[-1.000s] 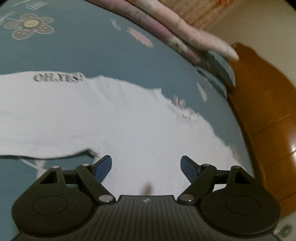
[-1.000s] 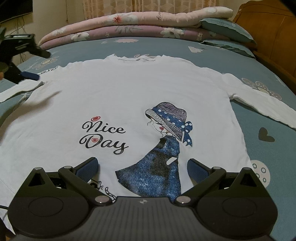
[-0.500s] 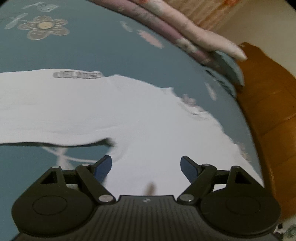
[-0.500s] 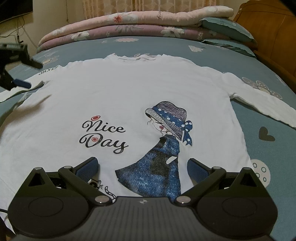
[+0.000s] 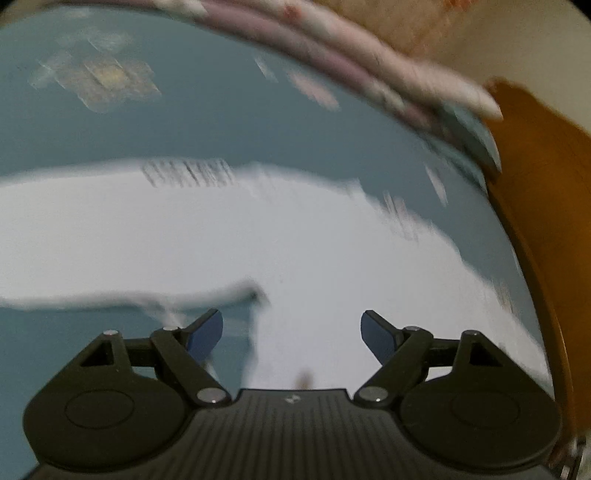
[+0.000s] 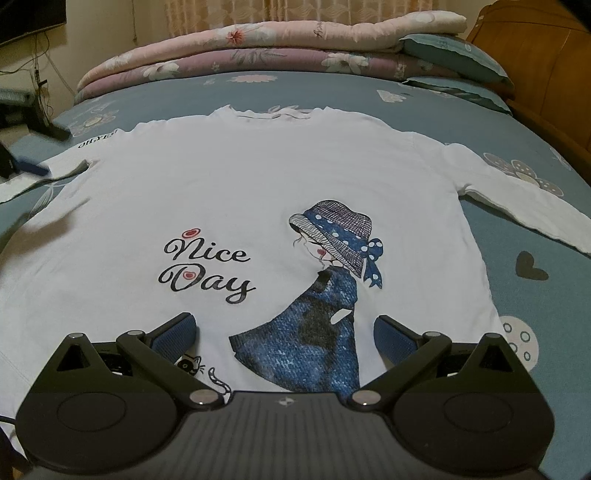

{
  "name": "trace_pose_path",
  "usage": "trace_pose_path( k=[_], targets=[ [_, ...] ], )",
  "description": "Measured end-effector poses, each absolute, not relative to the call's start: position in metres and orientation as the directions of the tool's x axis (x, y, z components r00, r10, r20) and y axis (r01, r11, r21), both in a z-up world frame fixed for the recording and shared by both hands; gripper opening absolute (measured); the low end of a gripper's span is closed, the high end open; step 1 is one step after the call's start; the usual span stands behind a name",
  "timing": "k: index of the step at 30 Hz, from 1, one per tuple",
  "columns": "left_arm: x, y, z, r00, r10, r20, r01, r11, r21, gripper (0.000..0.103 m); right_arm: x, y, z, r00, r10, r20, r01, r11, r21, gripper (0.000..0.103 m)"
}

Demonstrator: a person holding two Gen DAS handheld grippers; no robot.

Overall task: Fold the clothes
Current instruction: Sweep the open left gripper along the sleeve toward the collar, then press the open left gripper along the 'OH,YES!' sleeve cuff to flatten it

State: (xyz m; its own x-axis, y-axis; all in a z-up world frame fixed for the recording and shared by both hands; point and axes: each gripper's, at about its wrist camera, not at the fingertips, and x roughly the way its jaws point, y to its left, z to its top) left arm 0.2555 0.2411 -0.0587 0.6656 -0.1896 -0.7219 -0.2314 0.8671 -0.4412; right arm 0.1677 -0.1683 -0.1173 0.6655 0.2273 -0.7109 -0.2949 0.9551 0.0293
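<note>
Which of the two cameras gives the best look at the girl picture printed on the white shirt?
The right wrist view: the girl print sits sharp and whole on the white shirt. The left wrist view is blurred and shows only plain white cloth, no print.

Blue-grey bedspread (image 6: pixel 332 92) with flower and heart prints covers the bed. Folded quilts (image 6: pixel 258 48), pink on mauve, stacked along far edge. Teal pillows (image 6: pixel 454 55) at their right end. Wooden headboard (image 6: pixel 546 74) beyond. Curtain (image 6: pixel 229 13) behind; dark cables (image 6: pixel 37 74), possibly chargers, at left wall.
</note>
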Motion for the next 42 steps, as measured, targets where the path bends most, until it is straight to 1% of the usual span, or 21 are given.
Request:
trace_pose_path(
  k=[2, 4, 8, 13, 18, 20, 22, 26, 29, 31, 32, 34, 37, 42],
  targets=[
    [0.262, 0.265, -0.052, 0.687, -0.137, -0.713, -0.279, 0.857, -0.433, 0.083, 0.168, -0.168, -0.117, 0.667, 0.226, -0.71, -0.294, 0.955, 0.028, 0.103],
    [0.271, 0.284, -0.059, 0.679, -0.111, -0.726, -0.321, 0.844, -0.43, 0.083, 0.168, -0.167, -0.118, 0.668, 0.225, -0.71, -0.293, 0.956, 0.027, 0.103],
    [0.278, 0.305, -0.091, 0.639, -0.101, -0.762, -0.396, 0.807, -0.439, 0.083, 0.169, -0.167, -0.118, 0.671, 0.225, -0.707, -0.292, 0.956, 0.027, 0.103],
    [0.251, 0.32, -0.108, 0.652, -0.111, -0.75, -0.419, 0.772, -0.478, 0.083, 0.169, -0.167, -0.119, 0.672, 0.225, -0.705, -0.292, 0.956, 0.027, 0.103],
    [0.23, 0.348, -0.088, 0.628, 0.003, -0.779, -0.487, 0.782, -0.39, 0.083, 0.169, -0.167, -0.118, 0.672, 0.225, -0.705, -0.292, 0.956, 0.027, 0.103],
    [0.223, 0.367, -0.077, 0.655, 0.049, -0.754, -0.511, 0.764, -0.394, 0.083, 0.169, -0.167, -0.118, 0.673, 0.224, -0.705, -0.291, 0.956, 0.026, 0.103],
    [0.218, 0.384, -0.075, 0.662, 0.069, -0.746, -0.539, 0.736, -0.41, 0.083, 0.17, -0.166, -0.119, 0.674, 0.223, -0.705, -0.289, 0.957, 0.026, 0.103],
    [0.21, 0.41, -0.091, 0.62, 0.114, -0.776, -0.608, 0.695, -0.384, 0.083, 0.172, -0.165, -0.119, 0.676, 0.221, -0.703, -0.286, 0.958, 0.026, 0.103],
    [0.188, 0.427, -0.103, 0.615, 0.127, -0.778, -0.645, 0.648, -0.404, 0.083, 0.173, -0.165, -0.119, 0.678, 0.22, -0.702, -0.284, 0.958, 0.025, 0.103],
    [0.172, 0.435, -0.106, 0.634, 0.13, -0.762, -0.643, 0.635, -0.427, 0.083, 0.173, -0.165, -0.119, 0.678, 0.219, -0.702, -0.284, 0.958, 0.025, 0.103],
    [0.167, 0.436, -0.105, 0.622, 0.151, -0.769, -0.661, 0.628, -0.411, 0.083, 0.174, -0.165, -0.119, 0.678, 0.219, -0.702, -0.284, 0.958, 0.025, 0.103],
    [0.157, 0.442, -0.097, 0.611, 0.205, -0.765, -0.686, 0.62, -0.381, 0.08, 0.173, -0.165, -0.119, 0.679, 0.219, -0.701, -0.283, 0.959, 0.025, 0.103],
    [0.157, 0.446, -0.083, 0.607, 0.247, -0.755, -0.693, 0.63, -0.351, 0.081, 0.172, -0.165, -0.119, 0.682, 0.216, -0.698, -0.281, 0.959, 0.023, 0.103],
    [0.177, 0.443, -0.083, 0.61, 0.22, -0.761, -0.658, 0.676, -0.332, 0.082, 0.172, -0.166, -0.12, 0.684, 0.215, -0.697, -0.278, 0.96, 0.023, 0.103]
  ],
)
